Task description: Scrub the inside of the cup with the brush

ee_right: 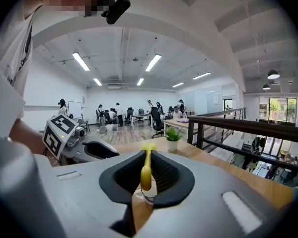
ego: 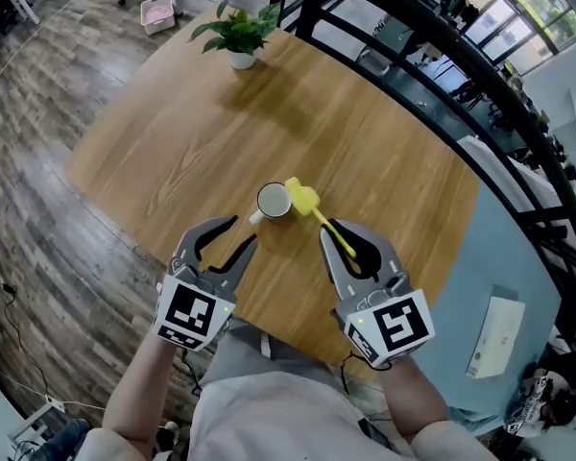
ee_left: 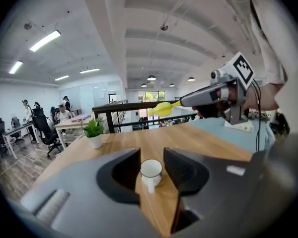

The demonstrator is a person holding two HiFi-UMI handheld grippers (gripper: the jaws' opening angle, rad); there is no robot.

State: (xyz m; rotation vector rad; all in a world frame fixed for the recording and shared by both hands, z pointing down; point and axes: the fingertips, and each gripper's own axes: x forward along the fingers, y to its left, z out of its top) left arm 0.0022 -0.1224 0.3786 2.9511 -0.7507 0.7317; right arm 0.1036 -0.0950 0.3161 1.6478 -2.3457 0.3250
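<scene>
Step in hand: approach before scrubbing; brush not yet inside cup.
Cup position: upright on wooden table, mouth up, handle turned toward the near left, free-standing and ungripped.
Left gripper: released, jaws spread wide, nothing pressed; cup lined up beyond the tips, apart from both pads.
Right gripper: clenched on the yellow brush handle.
Brush position: head raised off the table, near the cup's right rim, outside the mouth.
Next move, judged: advance left jaws around the cup and close to steady it; then angle brush head down into the mouth.
Risk, judged: unsecured cup likely to slide or tip under brush pressure.
Potted plant: far edge, well apart.
</scene>
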